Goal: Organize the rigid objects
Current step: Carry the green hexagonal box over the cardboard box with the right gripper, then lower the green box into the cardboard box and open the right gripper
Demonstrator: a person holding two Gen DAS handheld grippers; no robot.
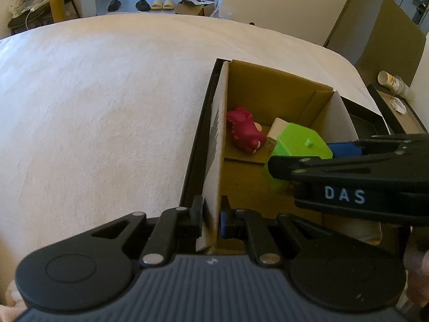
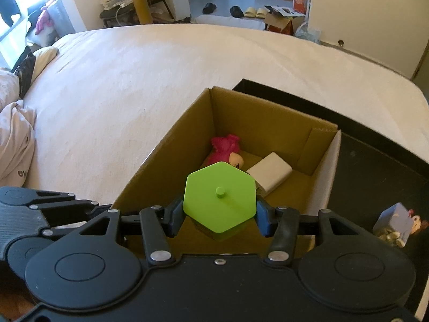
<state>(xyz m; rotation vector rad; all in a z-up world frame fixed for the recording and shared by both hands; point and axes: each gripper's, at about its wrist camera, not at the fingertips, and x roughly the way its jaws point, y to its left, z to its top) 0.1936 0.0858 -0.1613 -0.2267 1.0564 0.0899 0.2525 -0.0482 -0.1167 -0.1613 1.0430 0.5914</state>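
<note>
I hold a green hexagonal block (image 2: 219, 211) in my right gripper (image 2: 219, 218), its blue pads (image 2: 264, 218) pressed against two opposite sides. The block has a small peg on its flat top and hangs inside the open top of the cardboard box (image 2: 325, 185), above the box floor near the close wall. From the left wrist view the same block (image 1: 297, 145) shows just beyond the right gripper's fingers, which reach in from the right.

On the box floor past the block lie a pink toy (image 2: 226, 150), on its side near the far left corner, and a white slab (image 2: 269, 175) just right of it, tilted on one edge. The toy (image 1: 245, 131) and the block stand close, apart from each other.

My left gripper (image 1: 210, 220) is pinched shut on the box's left wall (image 1: 215, 161), one finger outside and one blue pad inside, near the close corner.

The box rests on a black tray (image 2: 375, 161) that lies on a bed (image 2: 134, 80) with a white sheet. On the tray, right of the box, sits a small bluish figure (image 2: 396, 222) with some pale bits at its base. Rumpled bedding (image 2: 13, 139) is bunched at the bed's left edge.
</note>
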